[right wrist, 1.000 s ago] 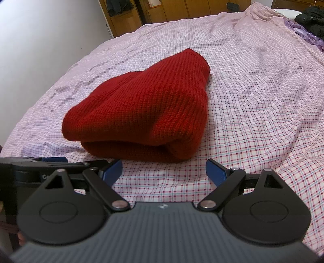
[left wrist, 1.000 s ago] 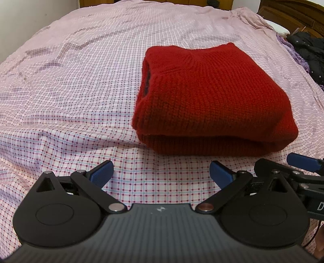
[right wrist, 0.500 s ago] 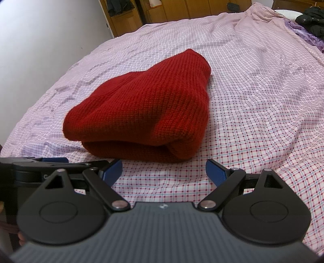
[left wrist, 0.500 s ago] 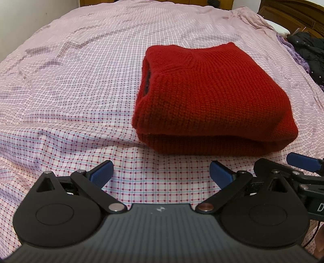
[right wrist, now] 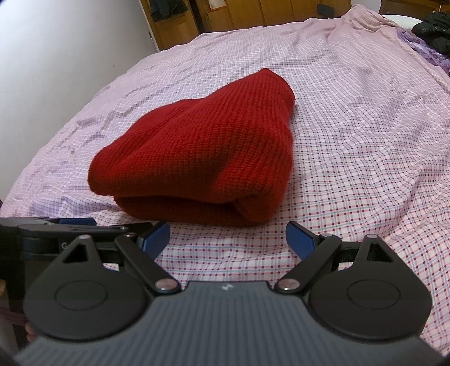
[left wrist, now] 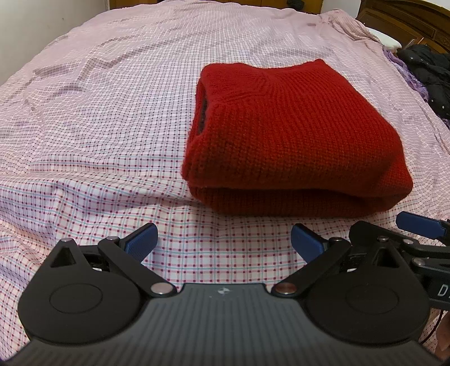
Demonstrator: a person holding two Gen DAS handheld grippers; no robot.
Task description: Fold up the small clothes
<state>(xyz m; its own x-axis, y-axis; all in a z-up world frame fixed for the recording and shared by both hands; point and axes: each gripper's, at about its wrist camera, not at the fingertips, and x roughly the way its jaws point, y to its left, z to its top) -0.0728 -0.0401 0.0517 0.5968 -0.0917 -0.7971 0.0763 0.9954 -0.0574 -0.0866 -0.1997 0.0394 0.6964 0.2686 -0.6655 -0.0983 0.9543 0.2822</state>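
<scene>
A red knitted sweater point(left wrist: 292, 132) lies folded into a thick bundle on the pink checked bedsheet point(left wrist: 98, 118). It also shows in the right wrist view point(right wrist: 202, 163). My left gripper point(left wrist: 225, 243) is open and empty, just short of the sweater's near edge. My right gripper point(right wrist: 227, 239) is open and empty, also just short of the sweater's near fold. Each gripper shows at the edge of the other's view.
Dark and purple clothes point(left wrist: 424, 73) lie at the bed's far right, by a wooden headboard point(left wrist: 407, 19). Wooden cabinets point(right wrist: 253, 14) stand beyond the bed. A white wall point(right wrist: 56, 50) runs along the left side.
The right gripper has shifted very slightly, so the sweater sits a touch higher and further right in its view. The left gripper and the sweater have not moved.
</scene>
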